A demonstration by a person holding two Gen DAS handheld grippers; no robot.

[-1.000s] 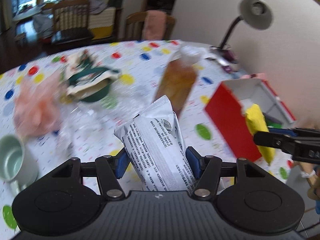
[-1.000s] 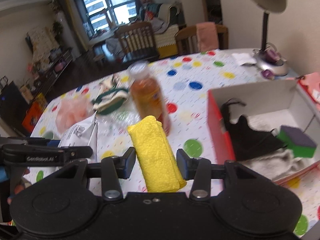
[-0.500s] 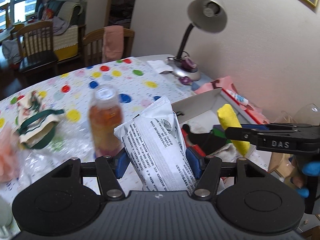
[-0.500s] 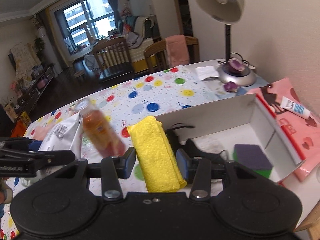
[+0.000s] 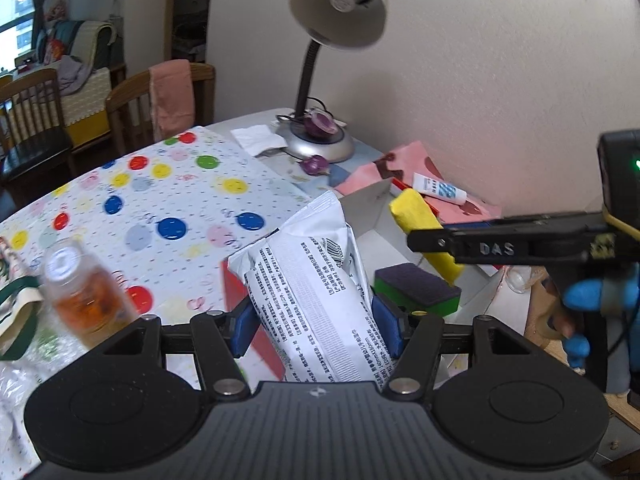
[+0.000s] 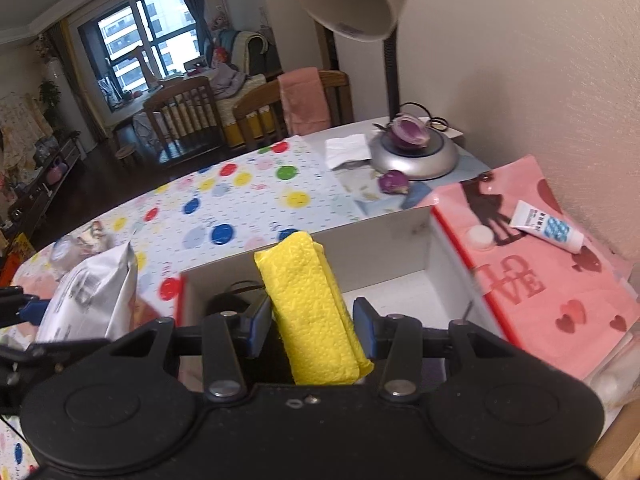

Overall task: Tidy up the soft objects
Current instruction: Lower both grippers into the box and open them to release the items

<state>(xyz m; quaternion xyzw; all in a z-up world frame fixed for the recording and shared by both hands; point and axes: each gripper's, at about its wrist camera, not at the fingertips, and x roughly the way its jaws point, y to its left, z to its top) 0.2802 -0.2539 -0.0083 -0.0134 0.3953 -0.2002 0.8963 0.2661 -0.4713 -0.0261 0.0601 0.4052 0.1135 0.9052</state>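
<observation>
A white printed packet (image 5: 320,304) was clamped in the left hand-held gripper (image 5: 316,326), a folded yellow cloth (image 6: 314,312) in the right hand-held gripper (image 6: 310,330); both were held above the open box (image 6: 400,236) at the surface's lamp-side edge.

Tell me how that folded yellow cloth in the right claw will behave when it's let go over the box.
The yellow cloth looks soft and floppy: its textured folds dent where the right claw pinches it. It is probably light, since its free end stands up unsupported. Released, it should drop into the box without rolling, perhaps unfolding a little.
</observation>
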